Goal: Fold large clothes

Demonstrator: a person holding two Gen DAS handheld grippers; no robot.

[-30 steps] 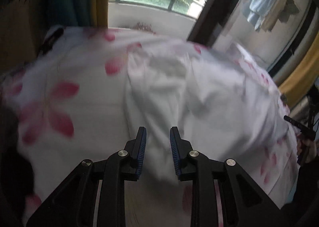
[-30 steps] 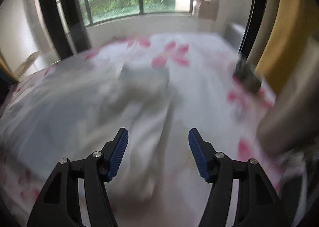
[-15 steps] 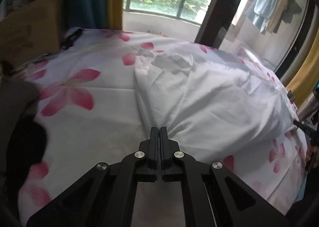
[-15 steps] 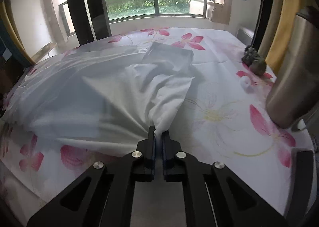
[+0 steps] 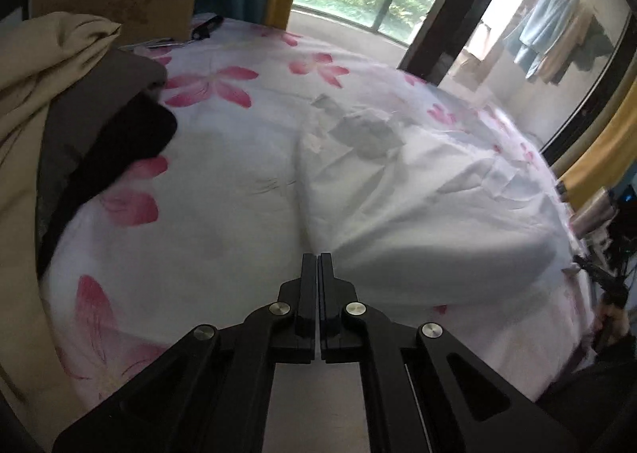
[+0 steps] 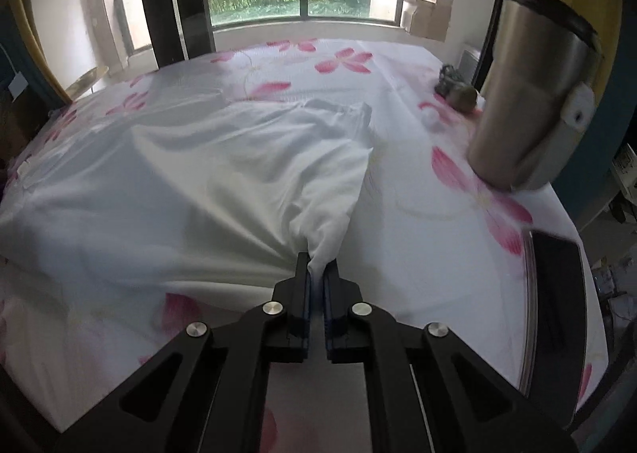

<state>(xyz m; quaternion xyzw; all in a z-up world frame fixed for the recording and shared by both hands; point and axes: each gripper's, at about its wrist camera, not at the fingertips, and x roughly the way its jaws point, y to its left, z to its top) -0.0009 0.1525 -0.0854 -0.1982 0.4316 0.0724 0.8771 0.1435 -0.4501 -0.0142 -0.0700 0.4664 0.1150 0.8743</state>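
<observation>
A large white garment (image 5: 418,190) lies spread on a bed with a white, pink-flowered sheet (image 5: 223,86). My left gripper (image 5: 318,258) is shut on the garment's near left corner, and the cloth fans out from its tips toward the right. In the right wrist view the same white garment (image 6: 223,174) stretches leftward, and my right gripper (image 6: 317,257) is shut on its near right corner, with cloth bunched between the blue pads. The collar end lies far from both grippers.
A pile of beige, brown and black clothes (image 5: 67,126) sits at the bed's left edge beside a cardboard box (image 5: 119,2). On the right side stand a steel tumbler (image 6: 533,102), a dark tablet-like object (image 6: 557,293) and a small dark bundle (image 6: 458,90). Windows lie beyond the bed.
Both grippers went from open over the garment to shut on its near corners. Since then both have drawn back toward the near edge, dragging the cloth taut.
</observation>
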